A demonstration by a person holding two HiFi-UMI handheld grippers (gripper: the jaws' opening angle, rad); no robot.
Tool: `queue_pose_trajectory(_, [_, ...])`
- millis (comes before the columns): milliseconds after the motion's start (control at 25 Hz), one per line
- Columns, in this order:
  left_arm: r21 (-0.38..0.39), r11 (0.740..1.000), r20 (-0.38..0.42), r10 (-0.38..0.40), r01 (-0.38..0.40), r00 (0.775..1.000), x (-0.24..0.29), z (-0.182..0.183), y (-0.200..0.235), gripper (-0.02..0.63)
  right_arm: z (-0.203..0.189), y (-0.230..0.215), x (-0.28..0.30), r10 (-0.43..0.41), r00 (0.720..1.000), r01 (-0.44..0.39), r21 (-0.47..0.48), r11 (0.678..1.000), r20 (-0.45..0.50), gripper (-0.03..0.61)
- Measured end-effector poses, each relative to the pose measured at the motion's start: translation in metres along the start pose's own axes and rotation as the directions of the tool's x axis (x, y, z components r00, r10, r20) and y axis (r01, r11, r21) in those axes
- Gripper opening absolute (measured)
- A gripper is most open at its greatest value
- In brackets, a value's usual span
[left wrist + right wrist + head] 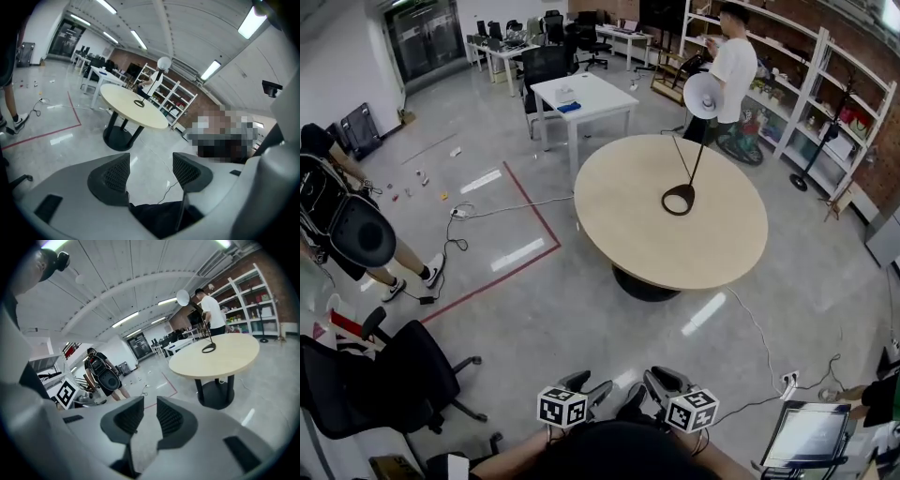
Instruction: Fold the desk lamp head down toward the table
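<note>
Standing upright on the table (619, 220), lamp (692, 141) untouched. Left gripper (151, 171) fingers spread, empty; right gripper (150, 416) fingers narrowly apart, empty.

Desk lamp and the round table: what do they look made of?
Desk lamp: smooth white head, plastic or enamelled metal, can't tell which. Its thin stem and ring base are dark, probably painted metal. Table top: pale beige, matte, even colour with no visible grain, likely laminate over board. Pedestal: black, likely metal.
</note>
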State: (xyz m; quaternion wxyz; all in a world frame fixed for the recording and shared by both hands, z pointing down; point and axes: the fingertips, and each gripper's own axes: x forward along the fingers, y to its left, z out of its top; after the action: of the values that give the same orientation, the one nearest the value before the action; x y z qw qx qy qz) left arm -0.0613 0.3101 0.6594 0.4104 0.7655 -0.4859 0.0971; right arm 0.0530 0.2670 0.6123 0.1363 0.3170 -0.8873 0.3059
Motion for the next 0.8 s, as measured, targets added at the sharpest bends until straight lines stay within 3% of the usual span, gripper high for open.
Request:
queue_pose_trajectory(240, [0.026, 0.999, -0.009, 0.039, -0.039, 0.999, 0.033, 0.030, -0.009, 0.298, 0.031, -0.037, 0.011, 0.040, 0.999, -0.040, 0.026, 0.999, 0.008, 0.089])
queue_pose_trajectory(560, [0.132, 0.989, -0.020, 0.063, -0.060, 0.998, 0.079, 0.073, -0.029, 0.296, 0.070, -0.084, 0.016, 0.072, 0.994, -0.076, 0.050, 0.996, 0.077, 0.089])
queue_pose_trajectory(800, [0.132, 0.990, -0.016, 0.058, -0.055, 0.998, 0.113, 0.089, -0.045, 0.296, 0.088, -0.129, 0.006, 0.046, 0.993, -0.056, 0.083, 0.995, 0.112, 0.087])
